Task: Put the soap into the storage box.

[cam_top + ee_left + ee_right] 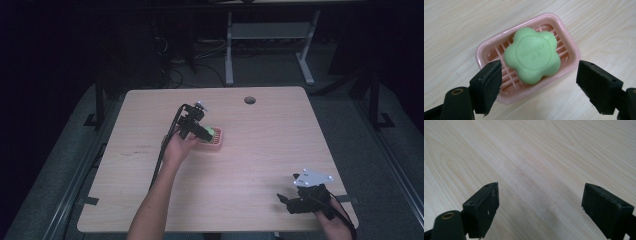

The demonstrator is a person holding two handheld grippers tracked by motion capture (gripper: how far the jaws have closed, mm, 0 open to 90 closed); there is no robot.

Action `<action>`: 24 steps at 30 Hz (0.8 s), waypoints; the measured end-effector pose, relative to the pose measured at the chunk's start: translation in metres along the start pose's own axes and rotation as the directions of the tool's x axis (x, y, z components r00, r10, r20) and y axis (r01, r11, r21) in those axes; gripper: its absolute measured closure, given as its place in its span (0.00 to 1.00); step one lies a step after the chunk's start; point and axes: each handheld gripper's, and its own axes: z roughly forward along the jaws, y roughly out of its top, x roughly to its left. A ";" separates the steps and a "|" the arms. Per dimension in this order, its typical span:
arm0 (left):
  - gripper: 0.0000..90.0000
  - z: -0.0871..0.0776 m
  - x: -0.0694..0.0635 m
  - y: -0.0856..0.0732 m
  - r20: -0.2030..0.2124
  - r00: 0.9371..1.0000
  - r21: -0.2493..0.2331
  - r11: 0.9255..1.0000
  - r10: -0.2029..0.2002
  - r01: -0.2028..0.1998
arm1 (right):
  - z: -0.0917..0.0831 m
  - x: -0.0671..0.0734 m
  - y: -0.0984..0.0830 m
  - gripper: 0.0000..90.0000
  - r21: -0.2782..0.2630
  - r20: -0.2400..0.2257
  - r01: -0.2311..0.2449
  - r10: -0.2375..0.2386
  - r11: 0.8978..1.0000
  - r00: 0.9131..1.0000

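A green flower-shaped soap [532, 58] lies in a pink slatted soap dish [485, 50] near the middle of the wooden table. In the high view the soap [209, 133] and the dish [218, 142] sit just right of my left gripper [196, 129]. My left gripper [539, 85] hovers over the dish, open, its jaws standing either side of the soap without touching it. My right gripper [291, 201] rests near the table's front right corner. In its own view my right gripper [541, 207] is open over bare wood with nothing between the jaws.
The table [260, 165] has a round cable hole [249, 100] near its far edge. A white desk frame [270, 35] stands on the floor beyond it. A black cable [167, 145] trails from my left gripper along the forearm.
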 end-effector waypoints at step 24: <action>0.23 -0.031 -0.009 -0.043 0.026 0.997 -0.058 0.996 0.070 -0.068 | 0.001 -0.004 -0.002 0.15 0.002 0.018 -0.020 0.020 1.000 1.000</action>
